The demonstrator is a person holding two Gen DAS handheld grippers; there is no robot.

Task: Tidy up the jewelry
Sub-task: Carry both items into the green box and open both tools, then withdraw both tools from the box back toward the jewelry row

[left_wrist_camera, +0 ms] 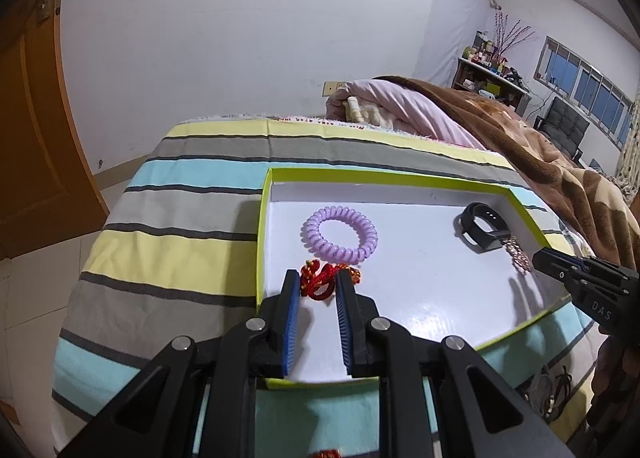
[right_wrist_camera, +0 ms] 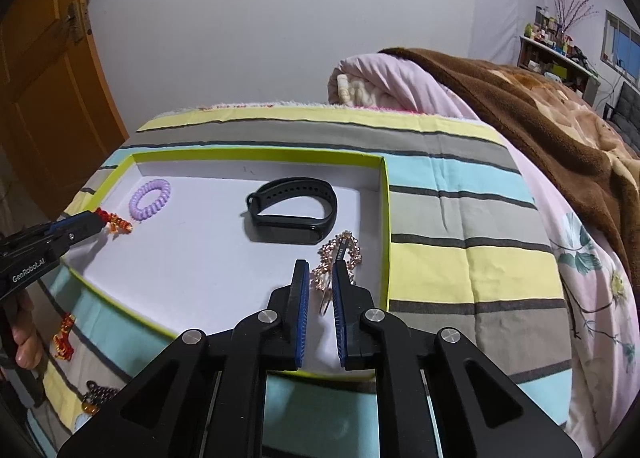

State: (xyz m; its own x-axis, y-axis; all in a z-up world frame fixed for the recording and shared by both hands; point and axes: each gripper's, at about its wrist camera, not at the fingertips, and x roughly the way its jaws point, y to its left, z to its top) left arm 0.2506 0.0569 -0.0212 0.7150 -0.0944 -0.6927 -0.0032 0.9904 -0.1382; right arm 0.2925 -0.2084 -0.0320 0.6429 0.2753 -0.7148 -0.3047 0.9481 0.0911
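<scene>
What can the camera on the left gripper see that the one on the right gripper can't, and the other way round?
Only the left wrist view shows the long row of windows at the far right.

Only the right wrist view shows a hand holding the left gripper, and, off the tray on the striped cover, a red ornament and a dark beaded piece.

Both show the green-rimmed tray holding the purple coil band, black wristband, red knotted cord and rose-gold hair clip, plus the door and rolled bedding.

Left tool angled downward, jaws parted, right tool likewise, jaws slightly apart
</scene>
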